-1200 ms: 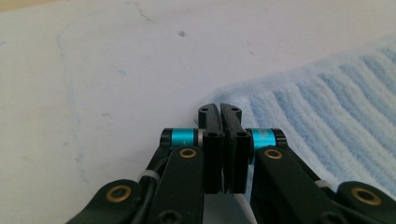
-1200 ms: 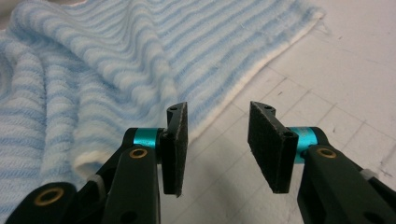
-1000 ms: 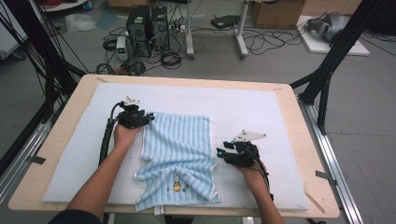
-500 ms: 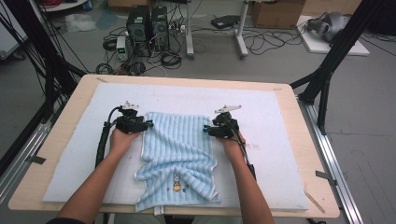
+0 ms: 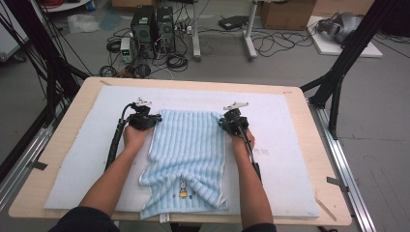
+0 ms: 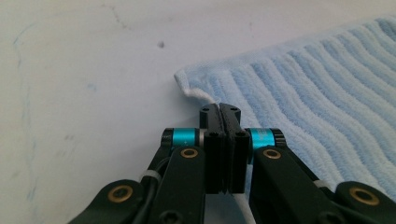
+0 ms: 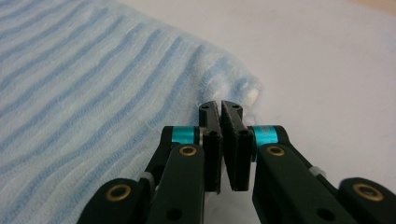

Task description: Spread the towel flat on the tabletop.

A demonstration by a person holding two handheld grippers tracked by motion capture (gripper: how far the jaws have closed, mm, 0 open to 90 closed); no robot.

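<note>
The blue striped towel [image 5: 188, 159] lies on the white pad [image 5: 290, 159] in the middle of the desk [image 5: 314, 203], its far part flat and its near end bunched and folded over itself. The left claw [image 5: 151, 121] has just closed and grasps the far left corner [image 6: 196, 84]; the right claw [image 5: 226, 122] has likewise just clenched on the far right corner [image 7: 233, 88]. Both corners look secured, so the pick-up step seems done. Lifting, spreading or folding the towel is not yet done.
</note>
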